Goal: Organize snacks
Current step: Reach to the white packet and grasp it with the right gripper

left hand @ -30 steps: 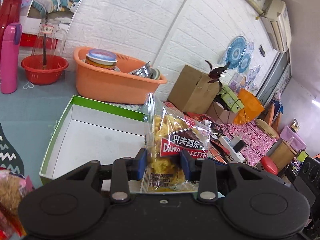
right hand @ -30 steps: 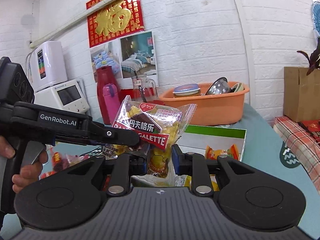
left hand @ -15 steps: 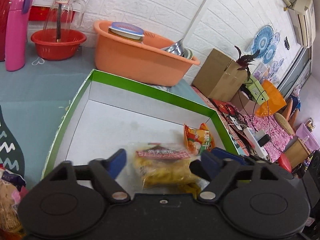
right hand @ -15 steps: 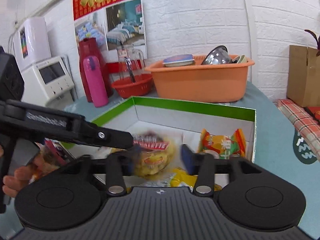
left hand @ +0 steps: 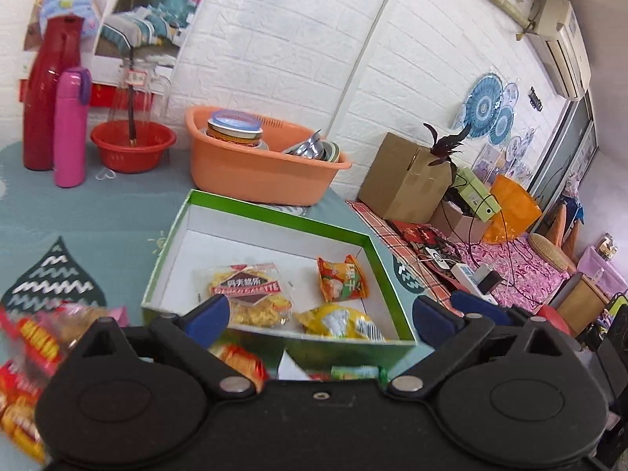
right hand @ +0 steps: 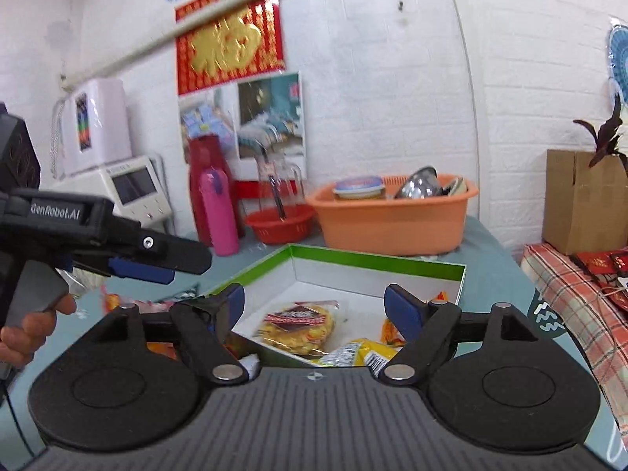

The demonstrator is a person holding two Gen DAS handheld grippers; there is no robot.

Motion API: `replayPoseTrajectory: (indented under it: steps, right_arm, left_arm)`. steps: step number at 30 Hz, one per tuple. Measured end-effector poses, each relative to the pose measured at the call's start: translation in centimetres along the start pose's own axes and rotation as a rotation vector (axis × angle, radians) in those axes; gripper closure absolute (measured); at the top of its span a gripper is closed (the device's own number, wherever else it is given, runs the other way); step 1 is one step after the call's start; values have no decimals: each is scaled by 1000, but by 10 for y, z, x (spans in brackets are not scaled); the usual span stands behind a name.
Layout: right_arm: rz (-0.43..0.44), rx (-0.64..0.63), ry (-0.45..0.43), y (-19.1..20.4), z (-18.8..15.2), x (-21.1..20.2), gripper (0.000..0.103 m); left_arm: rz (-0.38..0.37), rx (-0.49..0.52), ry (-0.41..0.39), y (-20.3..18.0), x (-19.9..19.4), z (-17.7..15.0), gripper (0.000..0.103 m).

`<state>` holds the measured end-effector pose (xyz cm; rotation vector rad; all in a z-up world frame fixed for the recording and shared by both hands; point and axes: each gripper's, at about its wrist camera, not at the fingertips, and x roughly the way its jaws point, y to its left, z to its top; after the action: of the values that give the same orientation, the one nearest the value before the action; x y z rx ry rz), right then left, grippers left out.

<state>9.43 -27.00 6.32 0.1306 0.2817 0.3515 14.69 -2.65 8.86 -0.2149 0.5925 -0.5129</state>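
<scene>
A shallow white box with a green rim point(left hand: 274, 218) point(right hand: 376, 261) lies on the teal table. Inside it rest a clear bag of yellow snacks with a red label point(left hand: 247, 294) point(right hand: 300, 325), an orange packet point(left hand: 341, 278) and a yellow packet point(left hand: 339, 320) point(right hand: 361, 355). My left gripper point(left hand: 318, 314) hangs open above the box's near edge, with nothing between its blue pads. My right gripper point(right hand: 314, 306) is open too, over the box's near corner and empty. The left gripper point(right hand: 129, 253) also shows from the side in the right wrist view, held by a hand point(right hand: 27, 325).
Loose red and orange snack packs point(left hand: 31, 357) lie left of the box. Behind it stand an orange basin of dishes point(left hand: 263, 165), a red bowl point(left hand: 133, 145), a pink bottle point(left hand: 70, 125) and a red flask point(left hand: 49, 90). A cardboard box point(left hand: 404, 180) stands off the table's right edge.
Both grippers held the clear snack bag upright a second ago. They let go, the bag dropped flat into the box, and both grippers drew back and up, wide open.
</scene>
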Motion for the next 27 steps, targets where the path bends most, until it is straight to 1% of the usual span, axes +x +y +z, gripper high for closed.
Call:
replayPoseTrajectory:
  steps: [4,8,11,13,15,16,19,20,21,22,23,24,27]
  right_arm:
    - [28,4,-19,10,-10,-32,0]
    - [33,10,14,18,-30,-43,0]
    - [31,34,68,23,-49,-43,0]
    - [39,68,112,23,-60,-40,0]
    - [32,99,139,22,-69,-39,0]
    - [29,108,144,21,-72,-39,0]
    - [28,123,161,20,-78,-41,0]
    - [30,122,167,20,-79,-41,0]
    - [29,119,172,20,-80,-41,0]
    - [29,116,176,20,-82,-40,0]
    - [30,115,181,20,-82,-40,0]
    - [32,116,186,20,-84,-39,0]
    - [50,120,195,19,-88,-39,0]
  left_arm:
    - [12,24,-11,-5,-30,-32,0]
    - [6,2,13,-4,-36,-62,0]
    - [5,9,54,-3,-20,-69,0]
    - [18,50,79,-5,-4,-70,0]
    - [47,89,103,-4,16,-70,0]
    - [61,88,113,-3,25,-69,0]
    - [61,58,139,2,49,-66,1]
    - [59,54,147,2,56,-65,5]
    - [54,64,151,0,61,-64,15]
    - [54,75,159,-1,66,-64,27]
    - [60,80,177,-1,72,-65,30]
    - [69,79,208,1,77,-67,36]
    - [24,16,234,12,69,-74,37]
